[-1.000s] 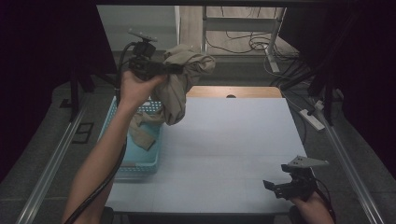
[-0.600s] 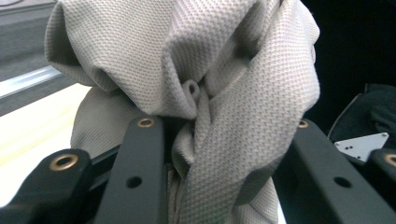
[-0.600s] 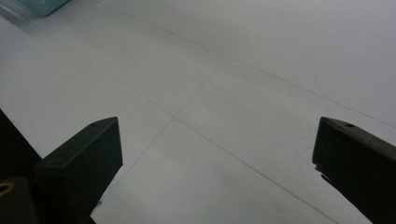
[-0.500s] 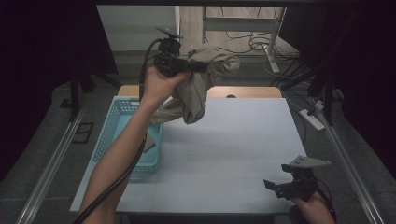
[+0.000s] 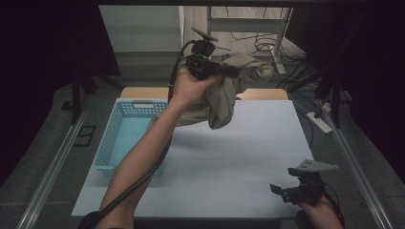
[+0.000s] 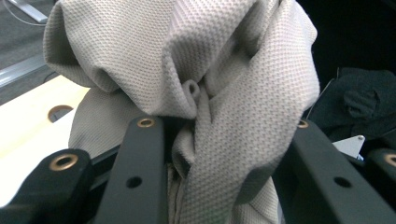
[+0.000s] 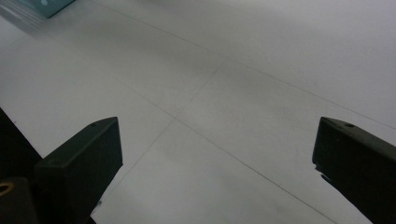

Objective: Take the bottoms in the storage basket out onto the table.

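A beige knitted cloth (image 5: 229, 90) hangs bunched in the air above the far middle of the white table (image 5: 239, 157). My left gripper (image 5: 224, 71) is raised high there and is shut on it. In the left gripper view the cloth (image 6: 219, 93) bulges in folds between and above both black jaws. Low at the table's near right corner, my right gripper (image 5: 286, 191) stands open over bare white tabletop (image 7: 224, 93), nothing between its jaws.
A light blue plastic basket (image 5: 112, 138) stands on the left side of the table, its inside looking bare. A wooden board edge (image 5: 260, 94) shows behind the table. Metal rails run along both sides, and cables and a power strip (image 5: 319, 121) lie on the floor at right.
My left hand has carried the cloth rightward from above the basket toward the table's middle, lifting its hanging end clear of the basket. The right gripper has stayed put.
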Demonstrator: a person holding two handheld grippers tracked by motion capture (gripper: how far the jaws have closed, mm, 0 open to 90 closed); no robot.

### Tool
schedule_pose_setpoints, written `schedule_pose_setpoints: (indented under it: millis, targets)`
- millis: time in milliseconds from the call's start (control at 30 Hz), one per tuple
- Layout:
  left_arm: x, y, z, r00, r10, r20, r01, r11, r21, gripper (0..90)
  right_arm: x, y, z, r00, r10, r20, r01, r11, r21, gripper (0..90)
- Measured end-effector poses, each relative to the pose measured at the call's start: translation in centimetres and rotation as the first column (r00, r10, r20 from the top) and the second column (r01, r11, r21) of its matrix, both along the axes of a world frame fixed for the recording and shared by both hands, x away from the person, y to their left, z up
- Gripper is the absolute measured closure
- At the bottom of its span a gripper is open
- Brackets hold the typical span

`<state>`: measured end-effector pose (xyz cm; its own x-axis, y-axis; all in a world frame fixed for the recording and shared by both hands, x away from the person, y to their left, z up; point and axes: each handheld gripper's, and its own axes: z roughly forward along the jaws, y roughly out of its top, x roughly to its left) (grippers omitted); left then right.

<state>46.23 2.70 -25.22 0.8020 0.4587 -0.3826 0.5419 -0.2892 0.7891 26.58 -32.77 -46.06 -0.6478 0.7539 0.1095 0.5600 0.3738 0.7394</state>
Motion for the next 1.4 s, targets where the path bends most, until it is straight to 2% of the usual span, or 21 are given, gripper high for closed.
schedule_pose_setpoints:
  millis: [200, 300, 333, 400, 533, 600, 667, 767, 800, 833, 867, 933, 1000, 1033, 1067, 1100, 1133, 1200, 1233, 1300, 1400]
  targets:
    - [-0.1, -2.4, -0.2, 0.9991, -0.043, 0.000, 0.043, 0.9991, -0.002, 65.9, 0.0, 0.1, 0.0, 1.0000, 0.002, 0.002, -0.002, 1.0000, -0.009, 1.9]
    - [-0.4, -3.4, -0.5, 0.9980, -0.062, 0.012, 0.061, 0.9979, 0.023, 65.9, -0.1, 0.1, 0.0, 1.0000, 0.003, 0.006, -0.003, 1.0000, -0.009, 1.9]
    - [-0.5, -3.5, -0.9, 0.9981, -0.061, 0.014, 0.060, 0.9971, 0.048, 65.8, -0.1, 0.0, 0.0, 1.0000, 0.001, 0.009, -0.001, 1.0000, -0.005, 1.9]
    - [-0.5, -3.5, -1.2, 0.9985, -0.053, 0.014, 0.052, 0.9970, 0.057, 65.7, -0.1, 0.0, 0.0, 1.0000, 0.001, 0.007, -0.001, 1.0000, -0.004, 1.9]
    - [-0.6, -2.5, -2.9, 0.9998, 0.000, 0.021, -0.002, 0.9927, 0.120, 65.7, -0.1, 0.0, 0.0, 0.9999, 0.000, 0.011, 0.000, 1.0000, -0.003, 1.9]
    - [-0.6, -2.2, -3.3, 0.9997, 0.008, 0.025, -0.011, 0.9909, 0.134, 65.6, -0.1, 0.0, 0.0, 0.9999, 0.001, 0.012, 0.000, 1.0000, -0.004, 1.9]
    - [-0.8, -1.5, -4.7, 0.9993, 0.028, 0.024, -0.032, 0.9868, 0.159, 65.5, -0.1, 0.1, 0.0, 0.9999, -0.001, 0.012, 0.001, 1.0000, -0.003, 1.9]
    - [-0.9, -1.0, -5.8, 0.9993, 0.028, 0.023, -0.032, 0.9831, 0.180, 65.2, -0.1, 0.1, 0.0, 0.9999, 0.000, 0.011, 0.000, 1.0000, -0.008, 1.9]
    - [-1.0, -0.7, -7.0, 0.9992, 0.036, 0.015, -0.038, 0.9797, 0.197, 65.1, -0.1, 0.1, 0.0, 1.0000, 0.002, 0.008, -0.002, 0.9999, -0.011, 1.9]
    - [-1.0, -0.7, -7.0, 0.9992, 0.036, 0.015, -0.038, 0.9797, 0.197, 64.8, -0.1, 0.1, 0.0, 1.0000, 0.002, 0.008, -0.002, 0.9999, -0.012, 1.9]
    - [-1.2, -0.5, -8.3, 0.9989, 0.045, 0.016, -0.047, 0.9729, 0.226, 64.6, -0.1, 0.1, 0.0, 1.0000, 0.002, 0.007, -0.002, 0.9999, -0.013, 1.9]
    - [-1.3, -0.4, -8.9, 0.9987, 0.049, 0.014, -0.051, 0.9698, 0.238, 64.4, -0.1, 0.2, 0.0, 1.0000, 0.004, 0.007, -0.003, 0.9999, -0.016, 1.9]
    - [-1.4, -0.2, -10.3, 0.9983, 0.057, 0.007, -0.057, 0.9674, 0.247, 64.0, -0.2, 0.2, 0.0, 0.9999, 0.005, 0.010, -0.005, 0.9999, -0.016, 1.9]
    - [-1.4, 0.0, -11.6, 0.9978, 0.066, 0.001, -0.064, 0.9622, 0.265, 63.8, -0.2, 0.2, 0.0, 0.9999, 0.004, 0.011, -0.004, 0.9999, -0.016, 1.9]
    - [-1.4, 0.0, -11.6, 0.9978, 0.066, 0.001, -0.064, 0.9622, 0.265, 63.7, -0.2, 0.1, 0.0, 0.9999, 0.004, 0.011, -0.003, 0.9999, -0.016, 1.9]
    - [-1.4, 0.2, -13.0, 0.9971, 0.074, -0.013, -0.068, 0.9604, 0.270, 63.4, -0.2, 0.1, 0.0, 1.0000, 0.004, 0.009, -0.004, 0.9999, -0.014, 1.9]
    - [-1.4, 0.2, -13.0, 0.9971, 0.074, -0.013, -0.068, 0.9604, 0.270, 63.2, -0.2, 0.1, 0.0, 1.0000, 0.004, 0.009, -0.004, 0.9999, -0.014, 1.9]
    - [-1.2, 0.7, -15.1, 0.9957, 0.084, -0.038, -0.070, 0.9556, 0.286, 62.9, -0.1, 0.1, 0.0, 0.9999, 0.004, 0.009, -0.004, 0.9999, -0.013, 1.9]
    - [-1.2, 0.7, -15.1, 0.9957, 0.084, -0.038, -0.070, 0.9556, 0.286, 62.7, -0.1, 0.1, 0.0, 0.9999, 0.004, 0.009, -0.004, 0.9999, -0.013, 1.9]
    - [-1.1, 1.0, -17.1, 0.9933, 0.102, -0.053, -0.082, 0.9505, 0.300, 62.5, -0.1, 0.1, 0.0, 0.9999, 0.004, 0.011, -0.004, 0.9999, -0.013, 1.9]
    - [-1.1, 1.2, -18.2, 0.9930, 0.098, -0.066, -0.074, 0.9489, 0.307, 61.4, -0.1, 0.1, 0.0, 0.9999, 0.004, 0.010, -0.004, 0.9999, -0.014, 1.9]
